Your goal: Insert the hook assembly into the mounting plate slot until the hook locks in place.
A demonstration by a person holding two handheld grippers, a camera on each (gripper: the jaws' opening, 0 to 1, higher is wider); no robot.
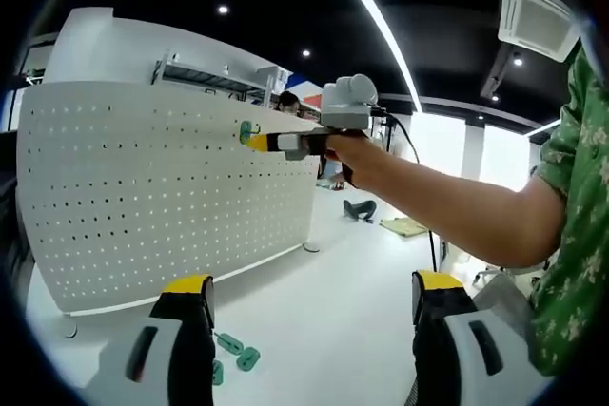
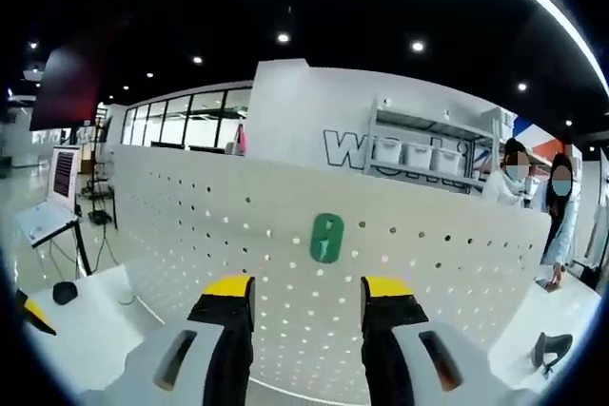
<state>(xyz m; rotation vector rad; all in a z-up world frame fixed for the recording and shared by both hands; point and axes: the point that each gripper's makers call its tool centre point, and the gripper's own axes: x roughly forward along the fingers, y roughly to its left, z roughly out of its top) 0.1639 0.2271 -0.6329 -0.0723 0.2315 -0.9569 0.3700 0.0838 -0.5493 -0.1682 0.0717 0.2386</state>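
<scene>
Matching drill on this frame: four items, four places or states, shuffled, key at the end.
Items:
1. green hook
2. spare green hooks
3. right gripper
4. left gripper

Places or states:
A. lying on the white table
B. open, back from the board, holding nothing
C. on the face of the white pegboard
D. held up at the pegboard's upper part, beside the hook

Pairs: 1-C, 2-A, 3-D, 4-B
</scene>
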